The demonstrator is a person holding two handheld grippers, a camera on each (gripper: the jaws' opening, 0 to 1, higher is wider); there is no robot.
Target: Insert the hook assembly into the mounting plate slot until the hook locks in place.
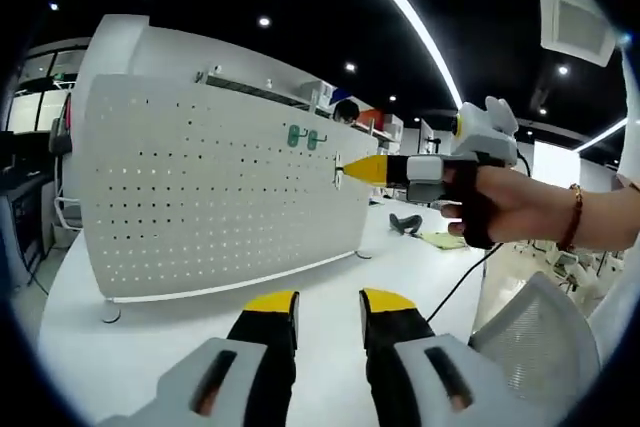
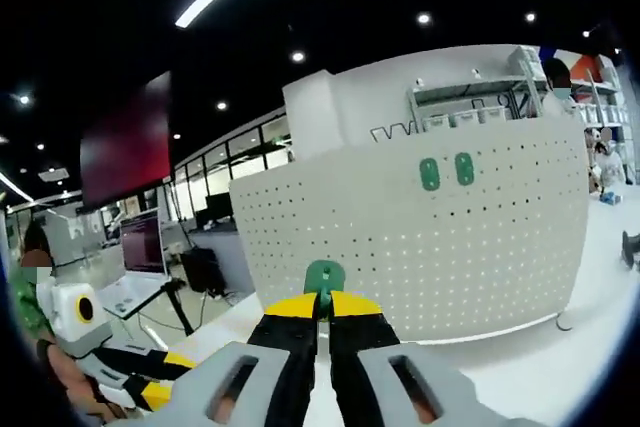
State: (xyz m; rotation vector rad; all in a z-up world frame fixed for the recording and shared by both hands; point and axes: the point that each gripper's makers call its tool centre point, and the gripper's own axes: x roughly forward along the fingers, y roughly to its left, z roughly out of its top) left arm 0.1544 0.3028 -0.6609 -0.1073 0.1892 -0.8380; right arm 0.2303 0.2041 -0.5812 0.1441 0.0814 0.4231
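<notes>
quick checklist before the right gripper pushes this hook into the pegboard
1. Hook held: the green hook is pinched between the right gripper tips. ok
2. Hook at board: in the left gripper view the right gripper tip is close to the pegboard; contact, cannot tell.
3. Target holes free beside the two green hooks already mounted: ok
4. Hook prongs lined up with holes: cannot tell.
5. Left gripper open, holding nothing, clear of the board: ok

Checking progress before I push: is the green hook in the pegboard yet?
Not yet. The right claw grips the hook short of the pegboard.
</notes>
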